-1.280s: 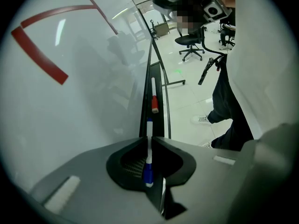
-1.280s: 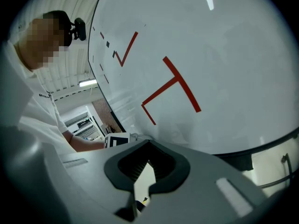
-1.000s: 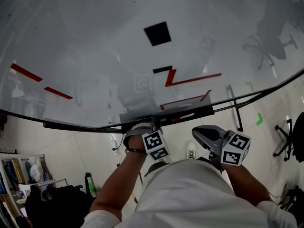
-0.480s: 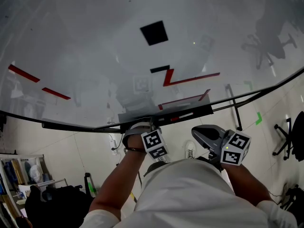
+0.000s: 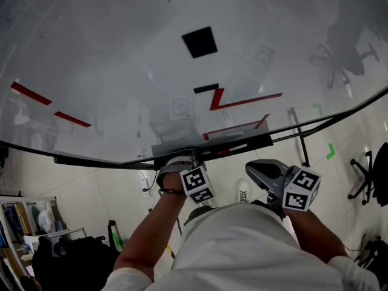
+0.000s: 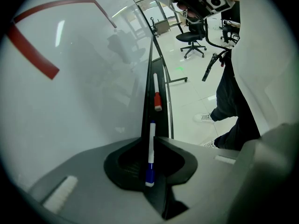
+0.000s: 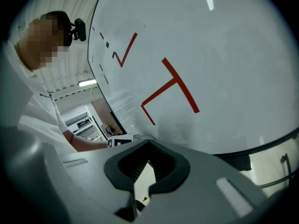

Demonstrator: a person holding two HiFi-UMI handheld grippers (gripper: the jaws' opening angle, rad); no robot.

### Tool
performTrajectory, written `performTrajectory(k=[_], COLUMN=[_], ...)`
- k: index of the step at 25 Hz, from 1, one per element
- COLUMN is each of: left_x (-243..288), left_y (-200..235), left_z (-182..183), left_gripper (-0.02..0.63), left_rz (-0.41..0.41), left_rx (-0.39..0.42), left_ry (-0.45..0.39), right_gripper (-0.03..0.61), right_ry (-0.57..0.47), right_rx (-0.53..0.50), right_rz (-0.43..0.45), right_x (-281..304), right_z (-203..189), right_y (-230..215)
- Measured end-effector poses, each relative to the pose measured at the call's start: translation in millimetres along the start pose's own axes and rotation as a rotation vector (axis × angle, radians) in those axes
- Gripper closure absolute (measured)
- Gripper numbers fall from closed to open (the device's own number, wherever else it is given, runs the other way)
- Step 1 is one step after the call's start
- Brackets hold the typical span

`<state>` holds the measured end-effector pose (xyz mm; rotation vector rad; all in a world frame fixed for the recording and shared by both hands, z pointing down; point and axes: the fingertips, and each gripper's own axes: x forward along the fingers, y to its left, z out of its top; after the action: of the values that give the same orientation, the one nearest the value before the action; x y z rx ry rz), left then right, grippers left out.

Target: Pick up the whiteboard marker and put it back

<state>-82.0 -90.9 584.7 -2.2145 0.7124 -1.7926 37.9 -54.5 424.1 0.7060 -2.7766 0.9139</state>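
Mostly the risk is a drop: the left gripper (image 5: 195, 160) has its jaws closed on the marker (image 6: 150, 148) near the blue-capped end, so the long white body sticks out over the tray (image 6: 161, 120). If the jaws let go before it is seated, it could roll off the near lip to the floor (image 5: 91, 187). Pushed too far along, it could hit the red marker (image 6: 157, 100) lying farther down the tray. The right gripper (image 7: 147, 164) hangs by the body, jaws slightly apart and empty. A glossy whiteboard (image 5: 121, 59) fills the far side, bearing red strokes and a black square (image 5: 199, 42). Below are pale tiles, a chair (image 5: 367, 174) at right and shelves (image 5: 30, 223) at left
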Motion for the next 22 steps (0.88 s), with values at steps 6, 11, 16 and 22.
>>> performTrajectory(k=[6, 11, 16, 22], left_x=[-5, -24, -52, -81], left_y=[-1, 3, 10, 20], left_z=[3, 20, 36, 48], left_gripper=[0.545, 0.597, 0.597, 0.598], left_rz=[-0.013, -0.056, -0.162, -0.235], left_rx=[-0.022, -0.237, -0.587, -0.825], left_ry=[-0.023, -0.161, -0.377, -0.573], right_gripper=[0.577, 0.577, 0.577, 0.577], right_ry=[0.001, 0.002, -0.002, 0.0], right_rx=[-0.001, -0.002, 0.001, 0.003], right_rz=[0.007, 0.012, 0.013, 0.014], right_x=[3, 6, 6, 8], right_z=[0, -1, 0, -1], right_y=[1, 2, 1, 1])
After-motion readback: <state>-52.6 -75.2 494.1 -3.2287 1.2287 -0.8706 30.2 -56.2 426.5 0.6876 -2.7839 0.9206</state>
